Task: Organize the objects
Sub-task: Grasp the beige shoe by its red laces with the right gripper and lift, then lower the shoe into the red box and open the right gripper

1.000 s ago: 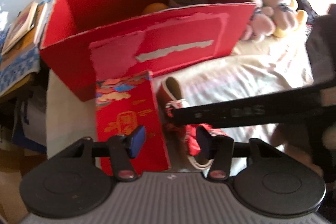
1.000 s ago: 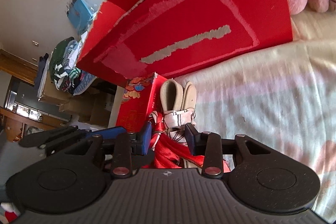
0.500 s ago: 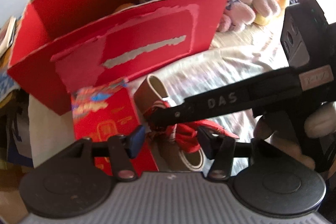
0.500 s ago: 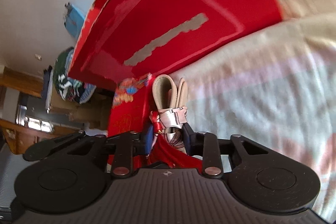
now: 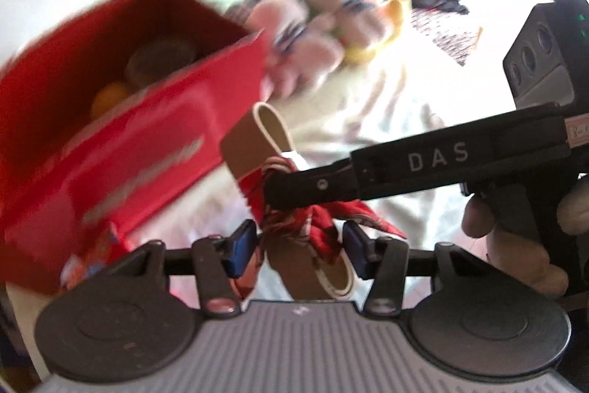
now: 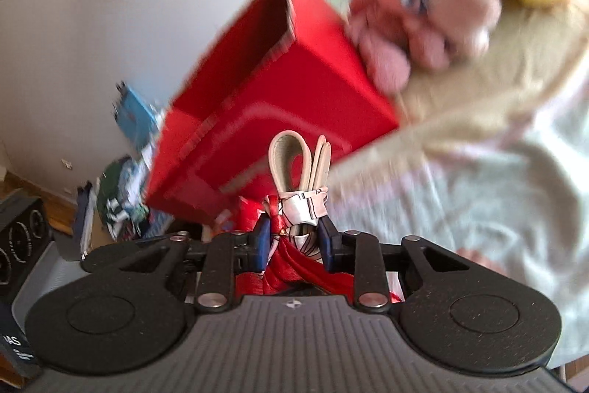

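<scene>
Two grippers over pale bedsheet (image 6: 497, 201): right (image 6: 292, 240) clamps belt (image 6: 294, 164), left (image 5: 296, 247) open.

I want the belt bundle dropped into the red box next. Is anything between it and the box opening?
Nothing visible blocks it. The right gripper holds the belt bundle in front of the red box; only the box's front wall must be cleared. The opening is uncovered.

The left gripper (image 5: 299, 247) is standing with its blue pads apart, nothing pinched between them. Just ahead of the fingers, the right gripper (image 5: 279, 188) is reaching in from the right and clamping the red scarf (image 5: 324, 223) tied around a folded tan belt (image 5: 254, 142). Left of the fingers, the red box (image 5: 121, 150) is sitting open, blurred.
</scene>
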Demonstrator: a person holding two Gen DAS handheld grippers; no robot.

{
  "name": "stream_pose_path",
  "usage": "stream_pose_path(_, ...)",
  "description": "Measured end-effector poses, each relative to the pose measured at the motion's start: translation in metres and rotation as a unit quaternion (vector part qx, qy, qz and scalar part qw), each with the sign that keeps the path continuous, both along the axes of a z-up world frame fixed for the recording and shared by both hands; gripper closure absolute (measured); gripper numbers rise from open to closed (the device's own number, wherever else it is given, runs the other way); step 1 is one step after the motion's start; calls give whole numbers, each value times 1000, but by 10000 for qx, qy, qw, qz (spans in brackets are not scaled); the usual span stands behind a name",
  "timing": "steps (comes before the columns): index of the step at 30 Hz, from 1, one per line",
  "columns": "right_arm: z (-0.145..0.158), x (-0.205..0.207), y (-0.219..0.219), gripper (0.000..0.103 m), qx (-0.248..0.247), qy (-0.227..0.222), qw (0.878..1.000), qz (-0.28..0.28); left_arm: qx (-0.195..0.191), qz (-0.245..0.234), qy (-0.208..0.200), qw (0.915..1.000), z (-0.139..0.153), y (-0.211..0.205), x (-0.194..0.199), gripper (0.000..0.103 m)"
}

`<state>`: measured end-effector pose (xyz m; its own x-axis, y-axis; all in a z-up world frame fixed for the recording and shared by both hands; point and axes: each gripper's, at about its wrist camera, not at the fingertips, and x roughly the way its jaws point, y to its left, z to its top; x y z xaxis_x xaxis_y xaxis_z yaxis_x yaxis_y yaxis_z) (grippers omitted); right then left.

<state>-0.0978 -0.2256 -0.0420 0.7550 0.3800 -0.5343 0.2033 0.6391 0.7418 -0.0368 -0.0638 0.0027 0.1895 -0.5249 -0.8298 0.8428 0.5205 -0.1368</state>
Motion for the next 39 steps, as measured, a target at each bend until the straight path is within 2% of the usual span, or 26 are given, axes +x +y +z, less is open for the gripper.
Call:
stream_pose_path(5,41,6,-1,74,-394,-547,9975,-188,-464,-147,-378,9981,37,-4,5,50)
stream_pose_path(11,75,47,2,74,-619,-1049,9925,-76,-980,-2,-728,9925,78,7,32,50)
stream_pose_path(16,95,93,12,74,-740,-1331,9882,149,-1113,328,-1107,9871,99,23,62,50)
stream_pose_path(19,95,122,24,74,-918,-1312,9866,327,-1082,600,-1152,9856,100,35,83,50)
stream_pose_path(25,71,173,40,74,-935,-961,9893,568,-843,1116,-816,9868,76,50,128,51)
stream_pose_path(31,37,209,56,74,-1067,-313,9908,775,-447,1426,-349,9882,37,65,163,51)
stream_pose_path(36,16,236,73,74,-1423,343,9838,1031,-130,1510,62,9884,7,69,183,51)
stream_pose_path(39,4,247,82,74,-1602,703,9781,1125,26,1532,144,9881,-2,69,188,52)
